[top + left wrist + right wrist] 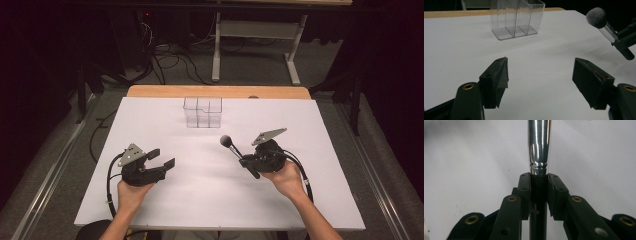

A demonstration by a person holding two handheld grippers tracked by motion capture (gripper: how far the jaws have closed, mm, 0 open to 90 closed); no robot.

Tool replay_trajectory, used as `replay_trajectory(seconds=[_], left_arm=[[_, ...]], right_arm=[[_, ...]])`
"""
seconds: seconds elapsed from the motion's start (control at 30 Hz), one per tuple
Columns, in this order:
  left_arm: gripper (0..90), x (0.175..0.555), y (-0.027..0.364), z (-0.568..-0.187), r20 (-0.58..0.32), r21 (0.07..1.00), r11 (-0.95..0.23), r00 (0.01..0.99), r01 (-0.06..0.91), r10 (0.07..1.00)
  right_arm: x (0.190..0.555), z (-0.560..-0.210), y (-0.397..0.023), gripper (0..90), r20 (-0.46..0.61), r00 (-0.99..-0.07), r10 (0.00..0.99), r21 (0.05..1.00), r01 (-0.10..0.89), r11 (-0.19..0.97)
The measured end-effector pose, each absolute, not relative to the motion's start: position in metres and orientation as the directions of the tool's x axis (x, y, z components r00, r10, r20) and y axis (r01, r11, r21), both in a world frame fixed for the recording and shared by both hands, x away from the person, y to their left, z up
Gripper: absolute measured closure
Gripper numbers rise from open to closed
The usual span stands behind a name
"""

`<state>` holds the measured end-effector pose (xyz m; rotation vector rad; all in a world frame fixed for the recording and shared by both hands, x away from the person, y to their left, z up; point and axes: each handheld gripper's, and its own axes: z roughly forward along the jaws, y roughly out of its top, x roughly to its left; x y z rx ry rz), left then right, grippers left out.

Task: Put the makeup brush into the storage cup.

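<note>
i have the makeup brush (238, 153) clamped in my right gripper (248, 161), the jaws closed on its black handle just below the silver collar (the right gripper view shows the pads pressed against both sides). the brush is lifted off the white table (210, 190), tilted, with its fluffy head pointing up and toward the clear organizer (202, 112), which stands near the far edge of the table, well apart from the brush. my left gripper (161, 160) rests over the near left of the table with its jaws wide apart and nothing between them. so the pickup looks done. what i judge is left: carry the brush over to the organizer, line it up over one compartment, lower it in and let go. all its compartments look empty.
</note>
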<state>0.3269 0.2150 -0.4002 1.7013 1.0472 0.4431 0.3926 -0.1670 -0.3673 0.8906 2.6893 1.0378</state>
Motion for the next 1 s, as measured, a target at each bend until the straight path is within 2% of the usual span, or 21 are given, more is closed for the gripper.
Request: replay_trajectory(seconds=[0.2, 0.63, 1.0], left_arm=[[29.3, 0.325, 0.208, -0.398, -0.151, 0.904, -0.114, 0.557, 0.412, 0.816], [29.0, 0.326, 0.195, -0.393, -0.139, 0.905, -0.137, 0.585, 0.403, 0.799], [28.7, 0.333, 0.174, -0.377, -0.170, 0.909, -0.127, 0.632, 0.396, 0.756]], right_arm=[[0.388, -0.367, -0.170, 76.6, 0.081, -0.817, 0.571, 0.659, 0.473, 0.584], [0.384, -0.365, -0.173, 76.6, 0.057, -0.819, 0.571, 0.692, 0.445, 0.569], [0.382, -0.359, -0.178, 76.6, 0.082, -0.803, 0.590, 0.723, 0.455, 0.519]])
